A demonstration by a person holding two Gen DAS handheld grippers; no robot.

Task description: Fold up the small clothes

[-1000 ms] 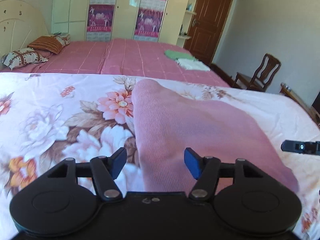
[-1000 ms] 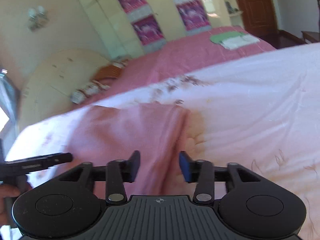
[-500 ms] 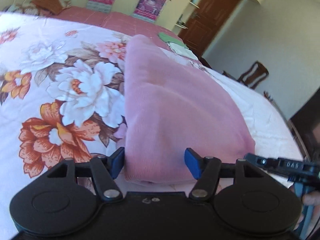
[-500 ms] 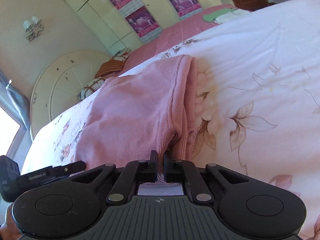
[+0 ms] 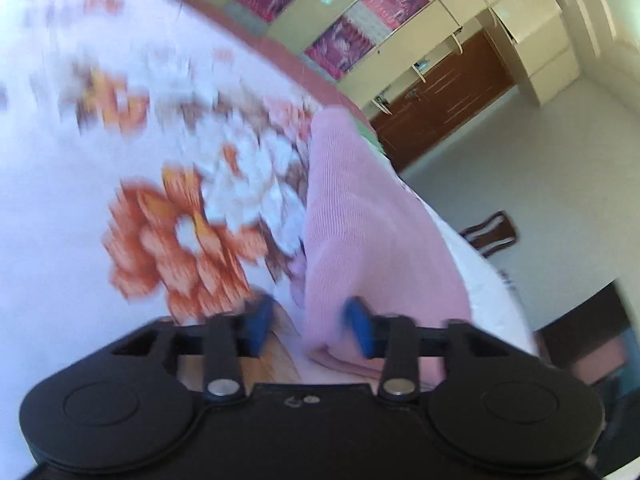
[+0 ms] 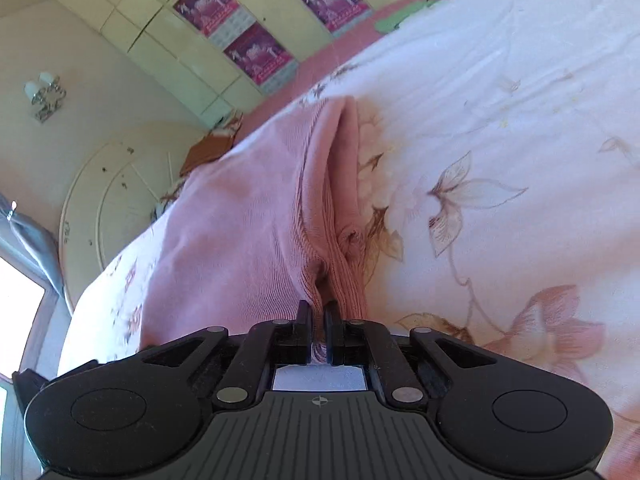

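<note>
Since half a second ago the left wrist view has tilted and blurred, and the left hand-held gripper point(image 5: 306, 326) has narrowed its gap, blue pads still apart around the near left edge of the pink garment point(image 5: 360, 232). The right hand-held gripper point(image 6: 318, 318) stays pinched on the garment's ribbed hem at lower centre of its frame. The pink garment point(image 6: 240, 216) lies on the floral bedspread point(image 6: 500, 140), running from lower centre up toward the upper middle in both views.
</note>
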